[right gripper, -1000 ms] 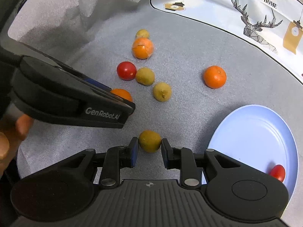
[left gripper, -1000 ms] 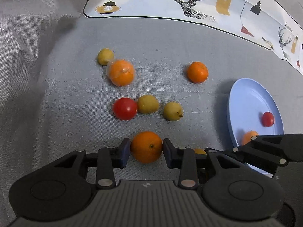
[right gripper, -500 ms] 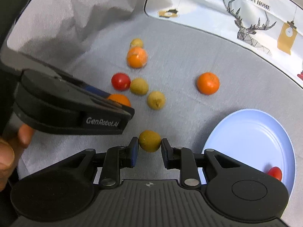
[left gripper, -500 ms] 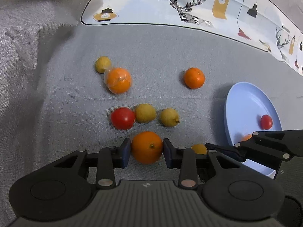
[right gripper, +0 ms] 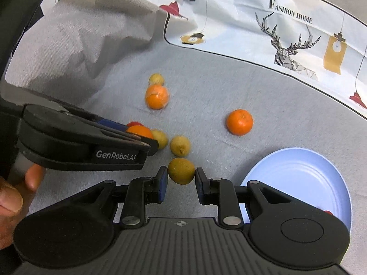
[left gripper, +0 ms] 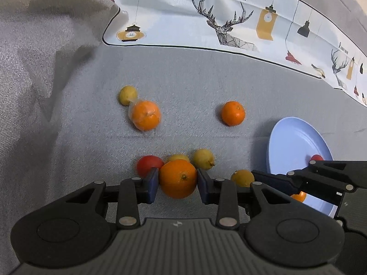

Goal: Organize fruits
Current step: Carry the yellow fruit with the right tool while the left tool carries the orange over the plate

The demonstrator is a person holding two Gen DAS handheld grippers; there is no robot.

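Observation:
My left gripper (left gripper: 177, 181) is shut on an orange (left gripper: 177, 177) and holds it above the grey cloth. My right gripper (right gripper: 181, 177) is shut on a yellow-green lemon (right gripper: 181, 170), also lifted; that lemon shows in the left wrist view (left gripper: 242, 177). On the cloth lie a red tomato (left gripper: 146, 163), two lemons (left gripper: 203, 159) beside it, a wrapped orange (left gripper: 145, 114), a small lemon (left gripper: 127, 94) behind it and a lone orange (left gripper: 232, 112). A light blue plate (left gripper: 291, 142) at the right holds a small tomato (left gripper: 316, 157) and an orange piece (left gripper: 299, 196).
A printed white cloth (left gripper: 229, 23) with deer and lamps runs along the back. The grey cloth (left gripper: 45, 45) bunches into folds at the left. A hand (right gripper: 13, 197) holds the left gripper's handle in the right wrist view.
Both grippers have risen from the cloth with their fruits held. The fruits on the cloth now sit lower and nearer in both views.

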